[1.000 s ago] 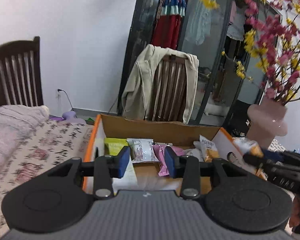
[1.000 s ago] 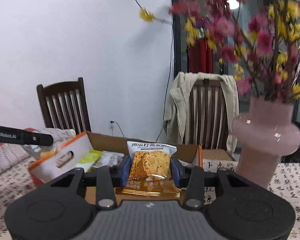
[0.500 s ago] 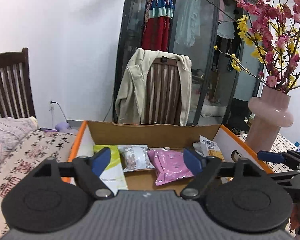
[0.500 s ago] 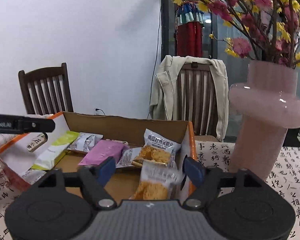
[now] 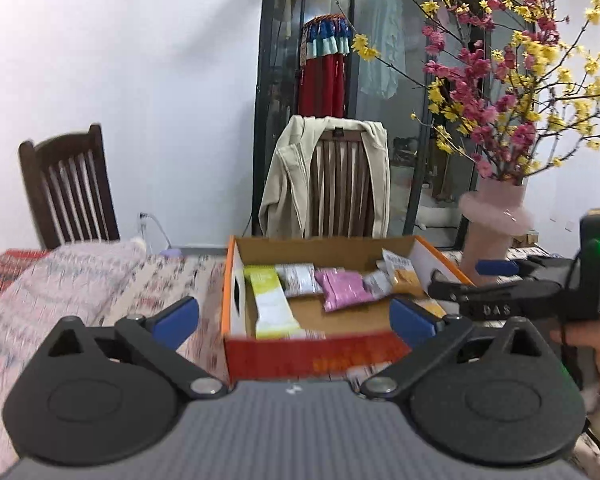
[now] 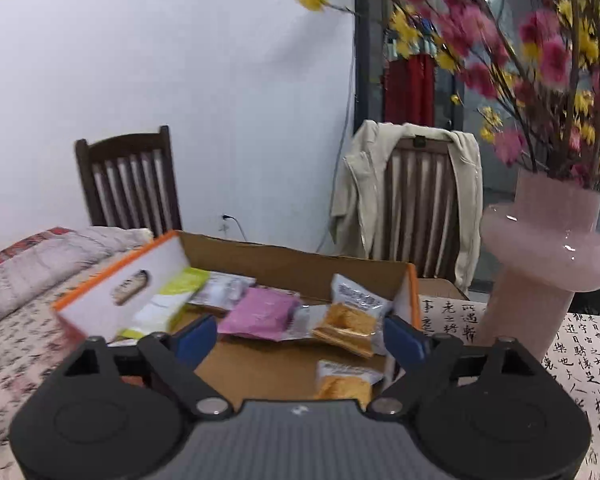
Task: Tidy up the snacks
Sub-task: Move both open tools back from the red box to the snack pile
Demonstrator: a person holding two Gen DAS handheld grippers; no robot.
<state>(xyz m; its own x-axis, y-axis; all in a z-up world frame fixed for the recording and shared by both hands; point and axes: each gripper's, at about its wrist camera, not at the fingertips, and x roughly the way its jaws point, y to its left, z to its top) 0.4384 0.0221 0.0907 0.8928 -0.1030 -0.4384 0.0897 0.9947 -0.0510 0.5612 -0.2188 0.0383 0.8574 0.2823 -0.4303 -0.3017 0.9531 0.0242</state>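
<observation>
Both grippers have let go and backed off since a second ago: the orange snack packet [image 6: 342, 387] once clamped by the right gripper [image 6: 300, 338] now lies in the cardboard box [image 6: 300, 266] at its 6 o'clock side, just below a second orange packet [image 6: 350, 320]. Right gripper's jaws are opening, nothing pressed by its pads; left gripper [image 5: 294, 316], pulled back short of the box, is opening too, empty. Pink packet [image 5: 342, 288] sits mid-box, green packet [image 5: 270, 304] at 9 o'clock, pink vase [image 6: 540, 264] outside at 3 o'clock.
</observation>
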